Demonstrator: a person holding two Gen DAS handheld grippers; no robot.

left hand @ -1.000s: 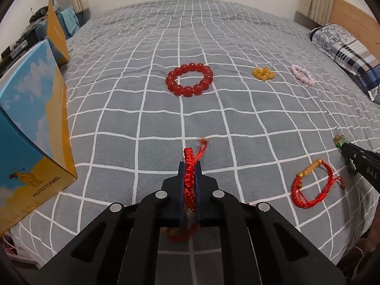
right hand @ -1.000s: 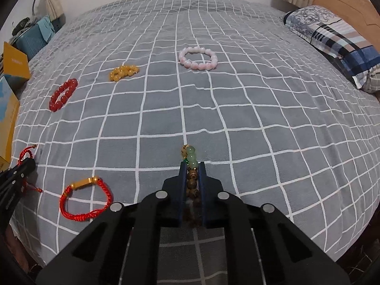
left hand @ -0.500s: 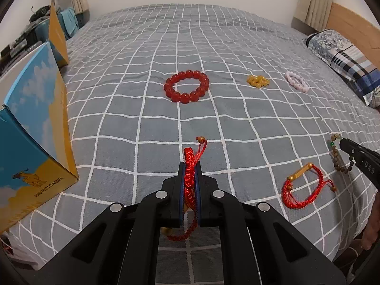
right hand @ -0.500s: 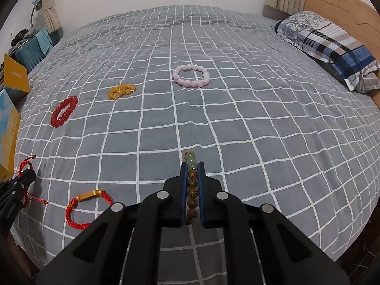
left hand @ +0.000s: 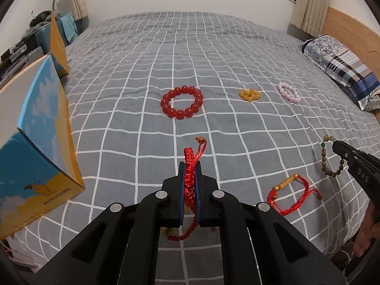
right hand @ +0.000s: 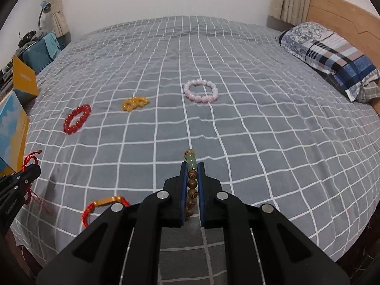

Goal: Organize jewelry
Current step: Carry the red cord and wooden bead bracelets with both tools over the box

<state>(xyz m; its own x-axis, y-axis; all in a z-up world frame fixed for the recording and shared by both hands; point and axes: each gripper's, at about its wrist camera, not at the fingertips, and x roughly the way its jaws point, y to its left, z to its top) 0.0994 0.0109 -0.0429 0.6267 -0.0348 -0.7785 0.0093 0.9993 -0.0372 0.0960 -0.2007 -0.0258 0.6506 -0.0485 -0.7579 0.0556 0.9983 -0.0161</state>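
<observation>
My left gripper (left hand: 190, 166) is shut on a red braided cord bracelet (left hand: 190, 163), held above the grey checked bedspread (left hand: 142, 123); it shows at the left edge of the right wrist view (right hand: 30, 168). My right gripper (right hand: 192, 166) is shut on a brown wooden bead bracelet with green beads (right hand: 192, 178), also seen hanging in the left wrist view (left hand: 330, 159). On the bed lie a red bead bracelet (left hand: 182, 105), a yellow bead bracelet (left hand: 249, 95), a pink bead bracelet (left hand: 289, 93) and a red cord bracelet with a gold tube (left hand: 288, 196).
A blue and yellow cardboard box (left hand: 35, 142) stands at the bed's left edge, with an open yellow flap (left hand: 58, 45) behind it. A plaid pillow (right hand: 332, 57) lies at the right by the wooden headboard (right hand: 344, 16). A lamp and clutter stand at the far left.
Both grippers have risen and pulled back a little with their bracelets still held. The brown bead bracelet now hangs clear of the bed in the left wrist view.
</observation>
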